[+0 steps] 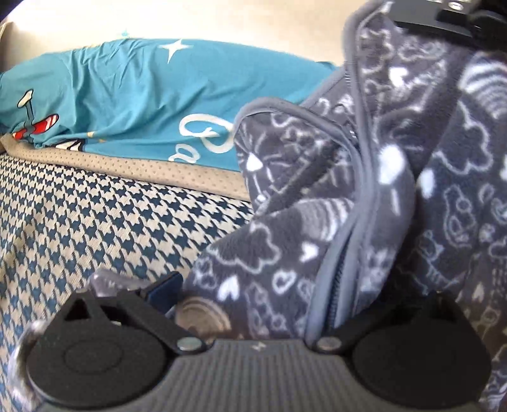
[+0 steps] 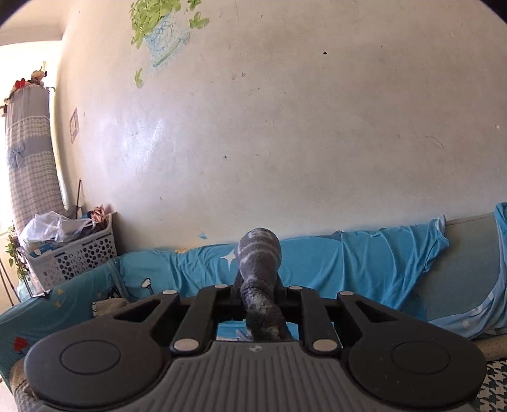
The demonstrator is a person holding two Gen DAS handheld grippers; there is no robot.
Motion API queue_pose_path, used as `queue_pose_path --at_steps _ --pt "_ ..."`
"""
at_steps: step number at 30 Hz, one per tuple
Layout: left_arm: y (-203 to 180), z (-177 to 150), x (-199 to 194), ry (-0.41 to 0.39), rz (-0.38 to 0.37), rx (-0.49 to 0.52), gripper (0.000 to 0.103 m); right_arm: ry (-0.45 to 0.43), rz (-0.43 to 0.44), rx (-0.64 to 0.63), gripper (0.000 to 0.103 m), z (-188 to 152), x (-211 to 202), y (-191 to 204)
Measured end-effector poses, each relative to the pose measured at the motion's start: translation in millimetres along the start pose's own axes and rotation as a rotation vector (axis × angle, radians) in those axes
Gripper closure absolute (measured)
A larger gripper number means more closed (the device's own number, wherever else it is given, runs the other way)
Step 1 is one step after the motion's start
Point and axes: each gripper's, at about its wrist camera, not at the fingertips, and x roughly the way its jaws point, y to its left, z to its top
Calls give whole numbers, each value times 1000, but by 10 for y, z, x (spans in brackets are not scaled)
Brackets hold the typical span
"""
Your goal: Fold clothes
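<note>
A grey fleece garment (image 1: pixel 364 190) with white clouds, hearts and a zipper hangs down the right half of the left wrist view. Its lower folds drape over my left gripper (image 1: pixel 263 285). That gripper's links are spread wide; one finger (image 1: pixel 133 285) shows at the left and the other is hidden under the fleece. A black part of the other gripper (image 1: pixel 443 12) holds the garment's top edge. In the right wrist view, my right gripper (image 2: pixel 258 285) is shut on a bunched fold of the fleece garment (image 2: pixel 259 250), which pokes up between the fingers.
A blue-and-cream houndstooth bed cover (image 1: pixel 95 228) lies below, edged by a beige dotted strip (image 1: pixel 142 168). A teal printed sheet (image 1: pixel 126 95) lies along the white wall (image 2: pixel 285 126). A white laundry basket (image 2: pixel 73 256) and a tall fabric-covered column (image 2: pixel 28 152) stand at left.
</note>
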Motion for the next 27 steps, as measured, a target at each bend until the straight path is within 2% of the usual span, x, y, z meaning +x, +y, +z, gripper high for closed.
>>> queue_pose_path --at_steps 4,7,9,11,15,20,27 --pt "27 73 94 -16 16 -2 0 -16 18 27 89 -5 109 -38" --pt "60 78 369 109 38 24 0 4 -26 49 81 -38 174 -97" --pt "91 72 399 127 40 20 0 32 -66 82 74 -86 213 -202" --pt "75 92 379 145 39 28 0 28 -83 138 73 -124 177 -336" --pt "116 127 249 138 20 -14 0 23 -112 167 69 -99 2 -471" --pt "78 132 69 116 22 -4 0 22 -179 160 66 -114 -257 -538" --pt "92 76 -243 109 -3 16 0 113 -262 119 62 -342 -491 -506"
